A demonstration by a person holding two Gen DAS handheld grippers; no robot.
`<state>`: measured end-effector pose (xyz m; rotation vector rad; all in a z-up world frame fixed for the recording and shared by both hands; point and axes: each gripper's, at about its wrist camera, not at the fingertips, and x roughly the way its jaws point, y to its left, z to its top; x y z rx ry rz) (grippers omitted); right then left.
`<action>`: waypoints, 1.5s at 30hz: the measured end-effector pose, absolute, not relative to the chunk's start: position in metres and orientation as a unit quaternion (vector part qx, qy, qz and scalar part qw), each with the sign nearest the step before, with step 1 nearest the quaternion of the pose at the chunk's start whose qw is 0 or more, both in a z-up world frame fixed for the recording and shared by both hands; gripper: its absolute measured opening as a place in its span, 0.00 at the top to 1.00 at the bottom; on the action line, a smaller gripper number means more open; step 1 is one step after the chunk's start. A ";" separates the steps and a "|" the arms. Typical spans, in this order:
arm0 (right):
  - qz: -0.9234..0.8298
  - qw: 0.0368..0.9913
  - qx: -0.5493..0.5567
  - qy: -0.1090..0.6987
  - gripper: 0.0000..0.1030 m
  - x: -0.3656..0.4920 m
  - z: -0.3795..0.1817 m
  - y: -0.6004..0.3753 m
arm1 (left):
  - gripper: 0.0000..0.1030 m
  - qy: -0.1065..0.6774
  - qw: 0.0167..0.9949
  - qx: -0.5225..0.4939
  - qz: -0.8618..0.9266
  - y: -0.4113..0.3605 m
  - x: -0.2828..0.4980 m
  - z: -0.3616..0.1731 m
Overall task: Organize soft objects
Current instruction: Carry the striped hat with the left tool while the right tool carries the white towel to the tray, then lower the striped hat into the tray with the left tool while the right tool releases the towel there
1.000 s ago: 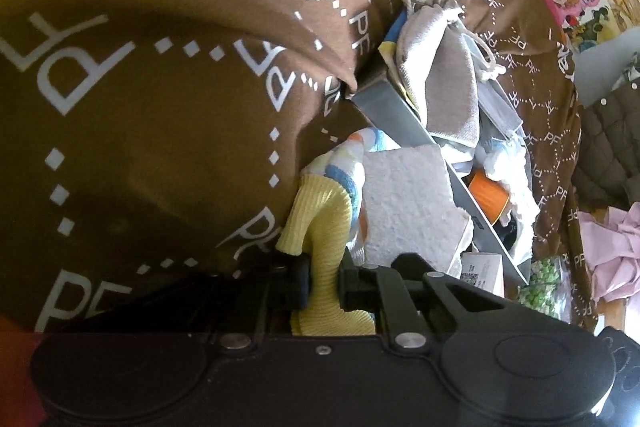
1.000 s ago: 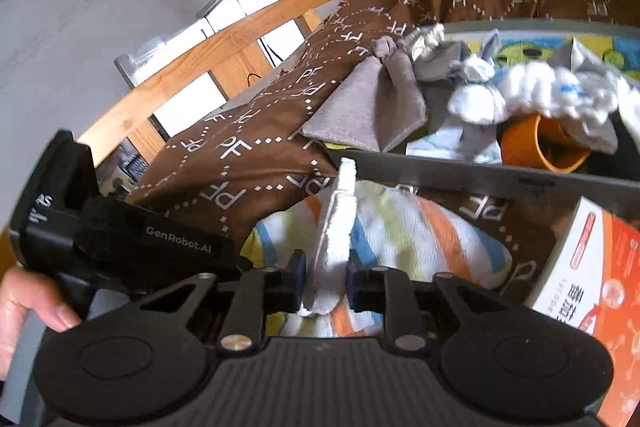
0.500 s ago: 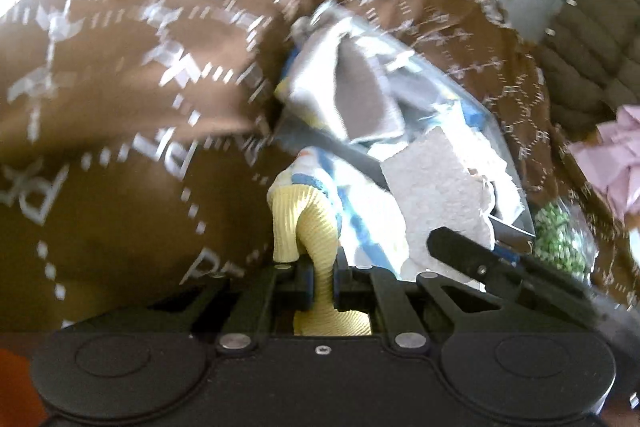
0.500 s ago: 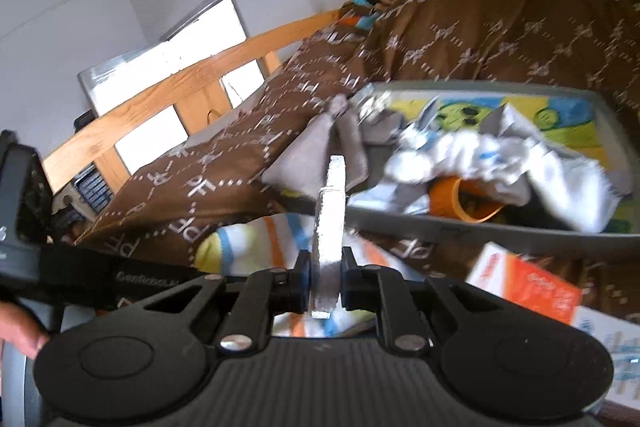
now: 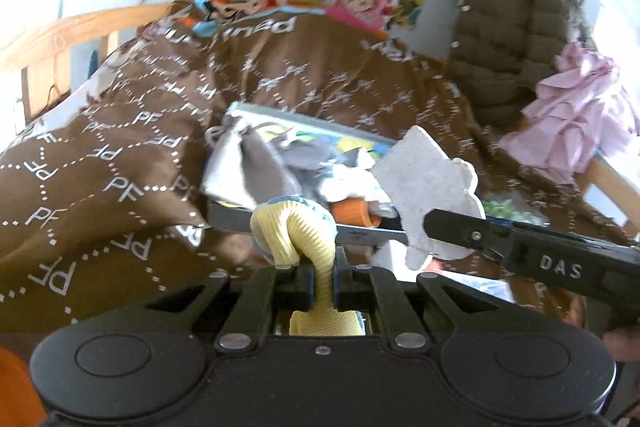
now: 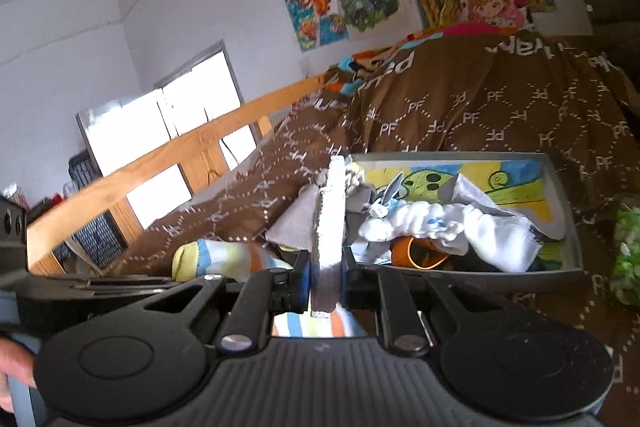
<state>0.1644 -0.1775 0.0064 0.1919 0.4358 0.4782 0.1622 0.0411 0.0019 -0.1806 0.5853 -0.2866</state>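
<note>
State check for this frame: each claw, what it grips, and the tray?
Left claw: shut on striped sock.
Right claw: shut on white foam piece, held edge-on.
Grey tray: open-topped, cluttered with cloths.
Orange cup: in tray, tipped over.

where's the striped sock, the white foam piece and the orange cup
striped sock (image 5: 294, 231), left wrist view, yellow ribbed cuff
white foam piece (image 5: 430, 183), left wrist view, flat face
orange cup (image 6: 418, 255), right wrist view, rim
</note>
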 end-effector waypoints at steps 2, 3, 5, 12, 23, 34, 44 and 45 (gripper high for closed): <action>0.233 0.945 0.101 0.207 0.85 0.154 0.010 -0.185 | 0.92 0.281 0.943 -0.092 -0.151 0.036 0.152 0.008; 0.232 0.946 0.101 0.203 0.85 0.150 0.012 -0.188 | 0.92 0.276 0.945 -0.086 -0.154 0.032 0.146 0.013; 0.230 0.948 0.105 0.194 0.85 0.141 0.017 -0.195 | 0.92 0.263 0.948 -0.077 -0.161 0.024 0.139 0.021; 0.238 0.949 0.110 0.178 0.85 0.131 0.038 -0.217 | 0.92 0.239 0.951 -0.069 -0.185 0.004 0.126 0.052; 0.184 0.965 0.085 0.168 0.85 0.180 0.039 -0.271 | 0.92 0.208 0.950 -0.050 -0.227 -0.038 0.179 0.096; 0.116 0.969 0.121 0.181 0.85 0.251 0.004 -0.313 | 0.92 0.190 0.950 -0.029 -0.248 -0.107 0.281 0.081; 0.102 0.964 0.103 0.223 0.85 0.286 -0.024 -0.313 | 0.92 0.216 0.945 -0.075 -0.235 -0.117 0.352 0.041; 0.099 0.963 0.102 0.227 0.85 0.288 -0.027 -0.313 | 0.92 0.222 0.943 -0.083 -0.234 -0.117 0.356 0.035</action>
